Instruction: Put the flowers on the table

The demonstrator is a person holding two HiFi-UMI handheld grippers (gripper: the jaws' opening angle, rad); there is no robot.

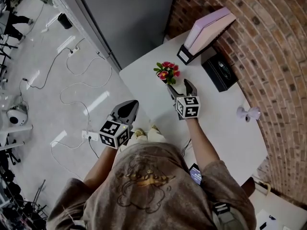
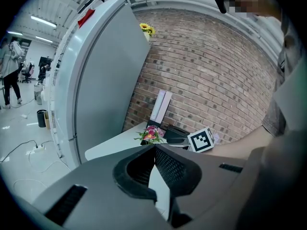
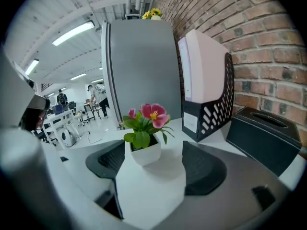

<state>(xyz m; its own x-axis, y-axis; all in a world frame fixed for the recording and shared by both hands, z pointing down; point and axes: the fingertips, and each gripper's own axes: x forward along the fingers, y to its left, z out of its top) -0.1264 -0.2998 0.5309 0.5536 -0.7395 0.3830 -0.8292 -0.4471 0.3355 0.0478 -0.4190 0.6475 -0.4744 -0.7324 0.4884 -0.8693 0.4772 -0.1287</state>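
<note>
Head view, flowers: the flowers [image 1: 167, 72] stand on the white desk [image 1: 225, 128], near its far edge.
Head view, right gripper: the right gripper [image 1: 178, 84] is just behind the flowers, and its jaws are spread wide.
Head view, left gripper: the left gripper [image 1: 127, 105] is over the floor [image 1: 43, 104], off the side of the desk, with its jaws pressed together.
Head view, other things: a file holder [image 1: 207, 30] and a black box [image 1: 219, 72] sit by the brick wall [image 1: 278, 56]. Cables [image 1: 72, 66] lie on the floor.
Left gripper view, gripper: the left gripper [image 2: 154, 146] is clenched, with nothing in it.
Left gripper view, flowers: the flowers [image 2: 151, 134] are far ahead on the desk [image 2: 115, 145], well apart from this gripper.
Left gripper view, behind: a big gray cabinet [image 2: 105, 80] stands next to the brick wall [image 2: 206, 75].
Right gripper view, gripper: the right gripper [image 3: 153, 147] is released, with its jaws far apart.
Right gripper view, flowers: the flowers [image 3: 144, 121] are in a small white pot [image 3: 144, 153]. It stands upright on the desk [image 3: 158, 181], between the jaw tips and closer to the jaw on the left of the picture.
Right gripper view, other things: the file holder [image 3: 206, 104] and the black box [image 3: 266, 138] are to the right.
</note>
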